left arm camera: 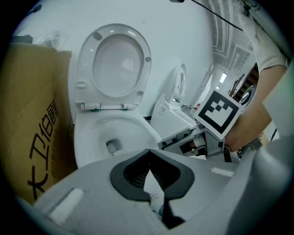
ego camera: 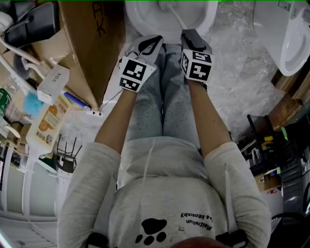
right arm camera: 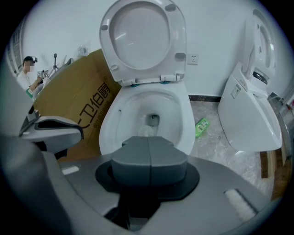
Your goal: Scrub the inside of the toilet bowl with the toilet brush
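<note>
Toilet brush (ego camera: 173, 14) slants from the right gripper (ego camera: 193, 35), whose jaws are pressed together, seemingly on its handle, into the toilet bowl (right arm camera: 109, 124) at top centre of the head view. The left gripper (left arm camera: 149, 153) is closed on nothing (idle alongside). Scrubbing looks under way; the next move is probably to sweep the head round the inner wall.

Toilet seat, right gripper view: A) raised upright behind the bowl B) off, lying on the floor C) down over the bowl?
A: the toilet seat stands upright on its hinges, leaving the bowl open.
</note>
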